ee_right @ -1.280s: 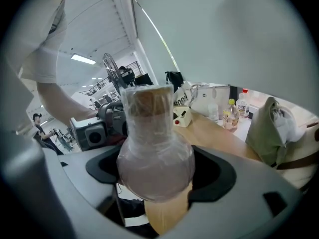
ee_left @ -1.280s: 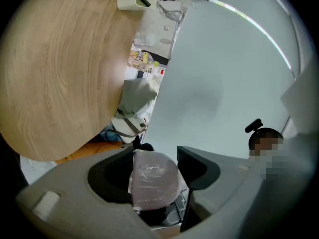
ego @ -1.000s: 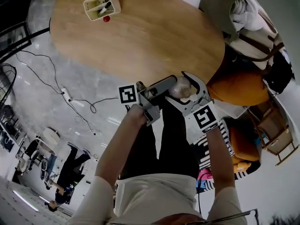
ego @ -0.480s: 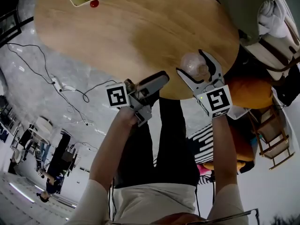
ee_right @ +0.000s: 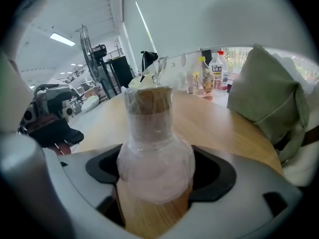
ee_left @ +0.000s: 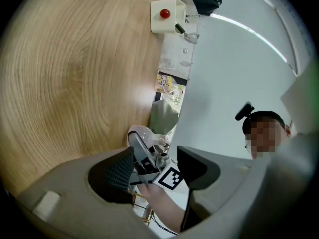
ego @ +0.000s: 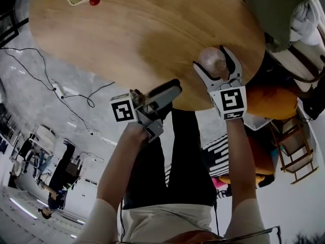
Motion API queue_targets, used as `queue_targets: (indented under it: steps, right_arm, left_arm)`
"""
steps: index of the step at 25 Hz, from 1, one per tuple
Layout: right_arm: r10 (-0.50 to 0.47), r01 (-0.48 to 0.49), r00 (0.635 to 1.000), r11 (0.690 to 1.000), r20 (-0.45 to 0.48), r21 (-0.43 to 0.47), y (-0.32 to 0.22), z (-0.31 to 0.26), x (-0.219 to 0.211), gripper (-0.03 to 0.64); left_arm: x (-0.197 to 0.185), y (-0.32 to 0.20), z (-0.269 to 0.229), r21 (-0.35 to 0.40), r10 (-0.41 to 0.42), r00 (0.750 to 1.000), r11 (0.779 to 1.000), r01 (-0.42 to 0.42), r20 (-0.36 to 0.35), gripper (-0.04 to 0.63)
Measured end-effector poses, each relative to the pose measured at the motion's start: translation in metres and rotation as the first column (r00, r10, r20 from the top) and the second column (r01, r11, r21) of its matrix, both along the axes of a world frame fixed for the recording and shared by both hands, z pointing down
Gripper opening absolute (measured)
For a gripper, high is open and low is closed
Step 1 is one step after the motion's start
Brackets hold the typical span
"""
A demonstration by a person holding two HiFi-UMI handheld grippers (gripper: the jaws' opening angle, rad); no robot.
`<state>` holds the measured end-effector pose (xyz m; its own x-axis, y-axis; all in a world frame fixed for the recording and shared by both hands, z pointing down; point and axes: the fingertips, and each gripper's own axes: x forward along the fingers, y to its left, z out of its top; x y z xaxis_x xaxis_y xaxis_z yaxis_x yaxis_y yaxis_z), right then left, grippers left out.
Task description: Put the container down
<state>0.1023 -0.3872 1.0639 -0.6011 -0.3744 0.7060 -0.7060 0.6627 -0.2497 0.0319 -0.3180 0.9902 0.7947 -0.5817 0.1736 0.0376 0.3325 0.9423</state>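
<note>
My right gripper (ee_right: 155, 176) is closed on the round belly of the container (ee_right: 154, 153), a clear flask with a cork stopper (ee_right: 148, 99), one dark pad pressed against each side of the bulb. In the head view the flask (ego: 209, 61) stands upright over the near right part of the wooden table (ego: 142, 39), not far in from the edge. I cannot tell whether its base touches the wood yet. My left gripper (ee_left: 158, 168) is empty, its jaws wide apart, and it hovers at the table's near edge to the left of the flask. To set this down well, I judge I should lower it straight, with the neck vertical, until the bottom sits flat. Only then should I spread the pads, evenly and slowly, because a round glass belly can roll or tip if one side lets go first. I would rather place it a little farther in from the edge, since a nudge here could send it off the table. After that I should draw the gripper back toward me, low and level, so the jaws don't catch the bulb.
</note>
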Motion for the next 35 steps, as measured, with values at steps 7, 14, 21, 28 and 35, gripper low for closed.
queue_targets:
  steps: [7, 14, 21, 28, 35]
  right_arm:
    - [0.012, -0.011, 1.000, 1.000, -0.027, 0.010, -0.003, 0.012, 0.000, 0.397]
    - [-0.005, 0.006, 0.999, 1.000, -0.045, 0.020, 0.001, 0.016, -0.001, 0.397]
    - [-0.079, 0.089, 0.987, 0.994, -0.141, 0.062, 0.005, 0.024, -0.001, 0.399]
    - [-0.065, 0.068, 0.994, 0.997, -0.092, 0.030, 0.006, 0.013, -0.003, 0.408]
    - [-0.010, 0.012, 0.999, 0.999, -0.045, 0.041, 0.010, -0.061, 0.003, 0.407]
  left_arm:
    - [0.000, 0.003, 0.003, 0.015, 0.014, 1.000, 1.000, -0.014, 0.005, 0.272]
    - [0.000, 0.006, 0.005, 0.006, 0.003, 1.000, 1.000, -0.003, -0.006, 0.272]
    - [0.001, 0.005, 0.003, 0.006, 0.013, 1.000, 1.000, -0.013, -0.007, 0.270]
    - [0.003, 0.008, -0.012, 0.027, 0.044, 0.999, 0.999, -0.044, 0.007, 0.270]
    - [0.005, 0.003, -0.070, 0.052, 0.068, 0.997, 0.996, -0.070, 0.037, 0.270]
